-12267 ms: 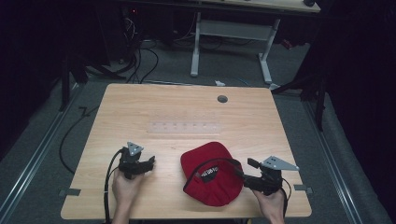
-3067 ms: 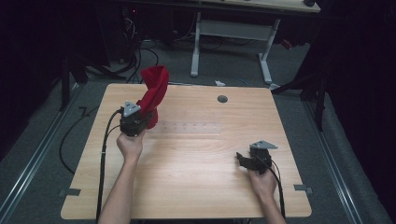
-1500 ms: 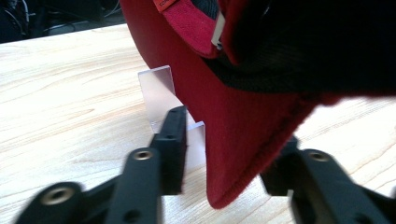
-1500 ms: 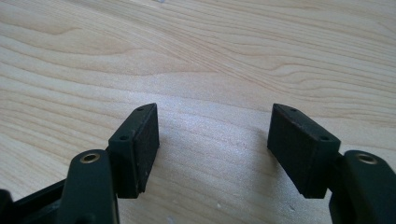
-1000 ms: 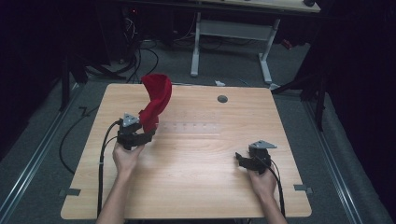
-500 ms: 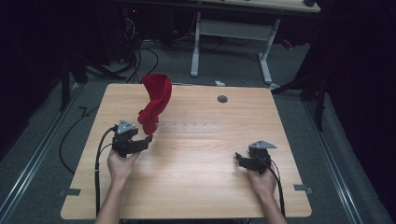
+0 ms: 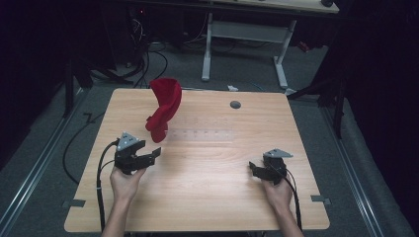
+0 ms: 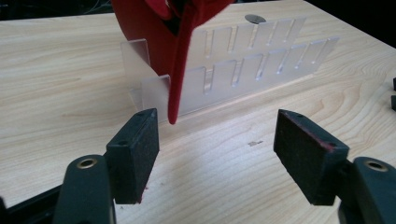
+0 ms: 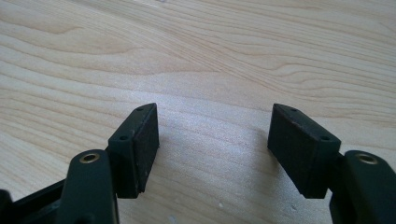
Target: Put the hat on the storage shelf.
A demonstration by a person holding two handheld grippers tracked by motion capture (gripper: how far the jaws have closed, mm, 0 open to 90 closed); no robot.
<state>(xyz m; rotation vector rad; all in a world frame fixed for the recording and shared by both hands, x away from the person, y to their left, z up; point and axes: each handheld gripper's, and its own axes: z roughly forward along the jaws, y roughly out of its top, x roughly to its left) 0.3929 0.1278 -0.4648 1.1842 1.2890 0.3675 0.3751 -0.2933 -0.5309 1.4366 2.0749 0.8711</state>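
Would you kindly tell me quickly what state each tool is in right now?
Left tool: open, holding nothing; the red fabric cap hangs on the clear plastic rack ahead.
Right tool: open, holding nothing.

— What's on the desk (image 7: 212, 192), counted?
— One red cap (image 7: 163, 111), hung on one clear slotted rack (image 8: 243, 70). One round grommet (image 7: 235, 104) near the far edge.
— And the tools?
— Two grippers: the left gripper (image 7: 148, 157) and the right gripper (image 7: 256, 169), each with two fingers (image 8: 133, 158), and two hands holding them.
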